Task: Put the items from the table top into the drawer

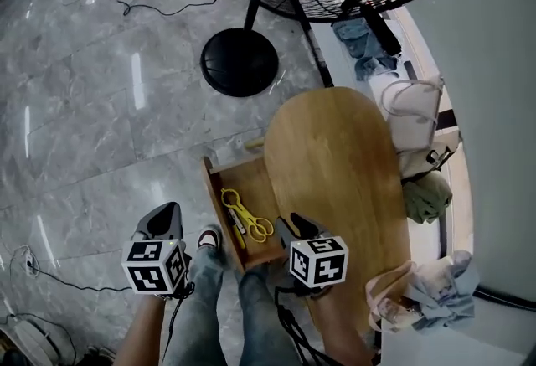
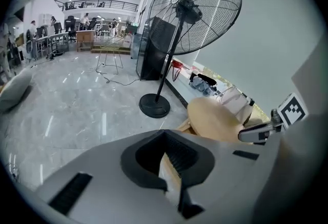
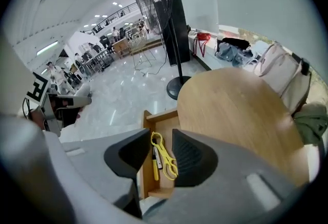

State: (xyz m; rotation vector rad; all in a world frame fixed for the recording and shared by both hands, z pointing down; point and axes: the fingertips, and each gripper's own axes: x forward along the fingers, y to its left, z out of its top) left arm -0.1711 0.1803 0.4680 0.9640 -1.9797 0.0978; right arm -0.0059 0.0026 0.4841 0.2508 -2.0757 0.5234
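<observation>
The wooden drawer (image 1: 219,205) stands pulled out from the left side of the oval wooden table (image 1: 335,163). Inside it lie yellow scissors (image 1: 249,218) and a yellow-and-black pen (image 1: 236,226). My right gripper (image 1: 295,229) hangs above the drawer's near end, open, with nothing between its jaws. In the right gripper view the scissors (image 3: 165,159) and pen (image 3: 156,162) show through the gap of that gripper (image 3: 160,139). My left gripper (image 1: 165,218) is over the floor left of the drawer. Its jaws (image 2: 165,138) are shut and hold nothing.
A big standing fan with a round black base (image 1: 239,61) stands on the marble floor beyond the table. Bags (image 1: 410,113) and cloths (image 1: 427,197) line the ledge to the table's right. The person's legs (image 1: 209,297) are below the drawer. Cables (image 1: 50,276) lie on the floor.
</observation>
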